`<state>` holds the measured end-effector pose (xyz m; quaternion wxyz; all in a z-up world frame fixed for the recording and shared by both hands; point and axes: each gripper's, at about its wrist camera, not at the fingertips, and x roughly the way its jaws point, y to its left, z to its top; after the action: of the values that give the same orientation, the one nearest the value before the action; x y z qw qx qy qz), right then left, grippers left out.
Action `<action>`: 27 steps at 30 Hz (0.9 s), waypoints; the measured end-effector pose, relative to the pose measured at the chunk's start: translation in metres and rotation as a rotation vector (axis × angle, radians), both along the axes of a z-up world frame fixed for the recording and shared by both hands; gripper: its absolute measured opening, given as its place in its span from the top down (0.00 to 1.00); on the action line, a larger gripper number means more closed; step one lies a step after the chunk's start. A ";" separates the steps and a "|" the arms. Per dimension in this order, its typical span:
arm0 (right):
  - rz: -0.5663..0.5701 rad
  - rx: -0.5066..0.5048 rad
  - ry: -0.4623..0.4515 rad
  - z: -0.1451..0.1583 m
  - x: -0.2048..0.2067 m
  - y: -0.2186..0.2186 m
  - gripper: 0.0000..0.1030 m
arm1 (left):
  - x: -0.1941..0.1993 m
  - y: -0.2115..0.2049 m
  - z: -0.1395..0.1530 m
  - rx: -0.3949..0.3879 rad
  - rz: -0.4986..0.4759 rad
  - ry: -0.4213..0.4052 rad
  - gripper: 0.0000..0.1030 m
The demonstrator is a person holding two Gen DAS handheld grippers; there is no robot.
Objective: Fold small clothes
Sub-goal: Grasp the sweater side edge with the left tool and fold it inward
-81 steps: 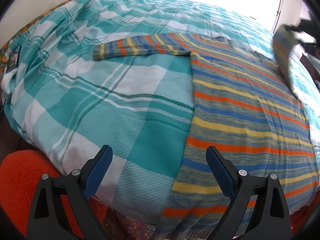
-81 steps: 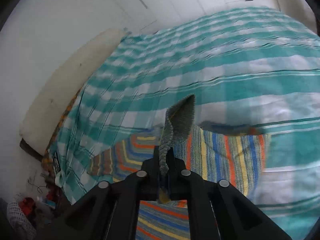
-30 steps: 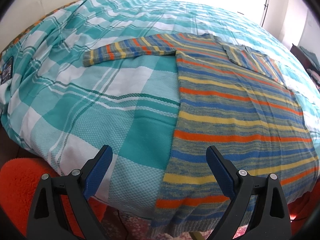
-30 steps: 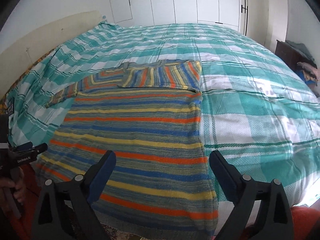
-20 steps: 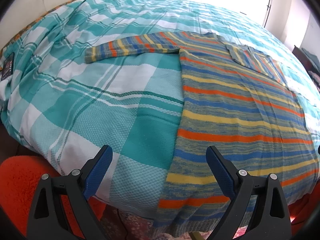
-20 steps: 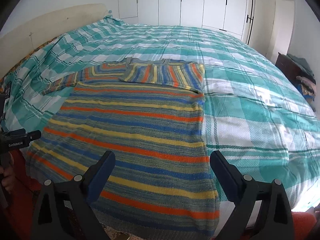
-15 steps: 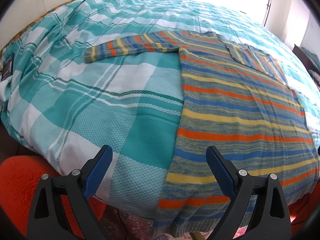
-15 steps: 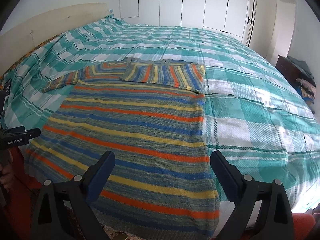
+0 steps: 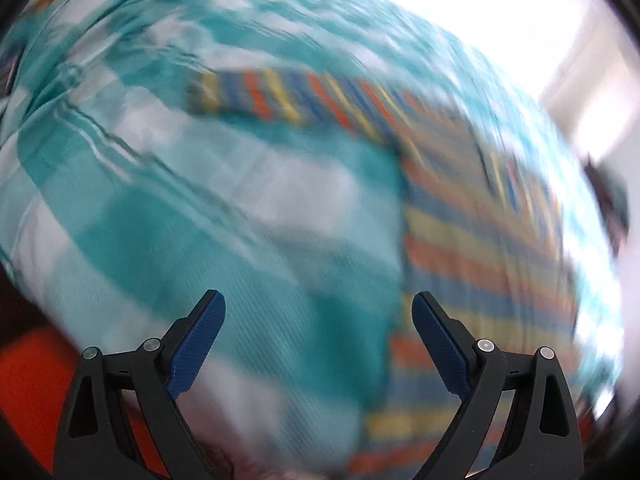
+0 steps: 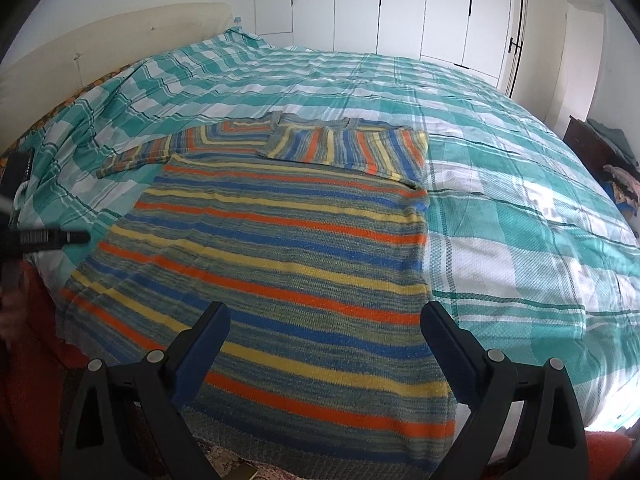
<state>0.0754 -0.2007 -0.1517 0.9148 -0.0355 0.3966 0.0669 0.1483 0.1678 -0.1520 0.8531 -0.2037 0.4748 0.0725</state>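
Observation:
A striped knit sweater, in blue, orange, yellow and grey, lies flat on the bed. Its right sleeve is folded across the chest. Its left sleeve stretches out to the left. My right gripper is open and empty, above the sweater's hem at the bed's near edge. My left gripper is open and empty, above the cover just left of the sweater. The left wrist view is motion-blurred; the outstretched sleeve shows ahead. The left gripper also shows at the right wrist view's left edge.
A teal and white checked cover spreads over the whole bed. A cream headboard is at the far left and white wardrobe doors at the back. A dark bedside table with clothes stands at the right. An orange rug lies below the bed's edge.
The right gripper let go of the right sleeve, which now lies folded across the chest, and pulled back to the hem. The left gripper is now moving fast, blurring its view.

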 end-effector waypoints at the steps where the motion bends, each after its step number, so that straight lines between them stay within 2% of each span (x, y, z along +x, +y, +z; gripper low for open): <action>1: 0.000 0.003 -0.003 0.001 0.000 -0.001 0.07 | 0.012 0.021 0.002 -0.033 0.043 -0.007 0.08; 3: 0.002 0.005 -0.001 0.000 0.001 -0.001 0.08 | 0.039 0.069 0.002 -0.104 0.144 -0.013 0.08; 5: 0.002 0.011 0.005 -0.001 0.002 -0.001 0.08 | 0.069 0.119 -0.009 -0.212 0.243 0.004 0.09; 7: 0.003 0.015 0.015 -0.003 0.005 -0.001 0.07 | 0.087 0.140 -0.021 -0.274 0.274 0.032 0.10; 8: 0.002 0.014 0.021 -0.005 0.006 -0.001 0.07 | 0.099 0.150 -0.028 -0.289 0.287 0.050 0.14; 11: -0.003 0.011 0.038 -0.010 0.011 -0.001 0.07 | 0.121 0.152 -0.043 -0.268 0.281 0.080 0.24; 13: -0.006 0.011 0.049 -0.013 0.013 -0.001 0.07 | 0.129 0.148 -0.050 -0.245 0.272 0.098 0.39; 15: -0.006 0.007 0.056 -0.015 0.015 -0.001 0.08 | 0.139 0.138 -0.052 -0.180 0.246 0.137 0.95; 16: -0.005 0.005 0.058 -0.016 0.016 -0.001 0.08 | 0.142 0.135 -0.051 -0.164 0.243 0.145 0.95; 17: -0.005 0.005 0.058 -0.016 0.016 -0.001 0.08 | 0.144 0.127 -0.039 -0.099 0.243 0.135 0.96; 18: -0.005 0.007 0.057 -0.016 0.016 -0.001 0.08 | 0.147 0.122 -0.031 -0.065 0.230 0.122 0.96; 20: -0.005 0.017 0.049 -0.014 0.016 -0.002 0.08 | 0.157 0.090 0.007 0.054 0.149 0.058 0.96; 22: -0.004 0.034 0.036 -0.011 0.014 -0.004 0.07 | 0.168 0.051 0.042 0.111 0.060 -0.010 0.96; 25: 0.001 0.057 0.023 -0.007 0.011 -0.005 0.07 | 0.185 -0.040 0.100 0.160 -0.137 -0.142 0.96; 27: 0.003 0.067 0.019 -0.005 0.010 -0.005 0.08 | 0.189 -0.095 0.121 0.181 -0.242 -0.200 0.96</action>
<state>0.0854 -0.2060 -0.1570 0.9117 -0.0049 0.4026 0.0820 0.3369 0.0731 -0.0313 0.9135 -0.0735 0.4000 -0.0091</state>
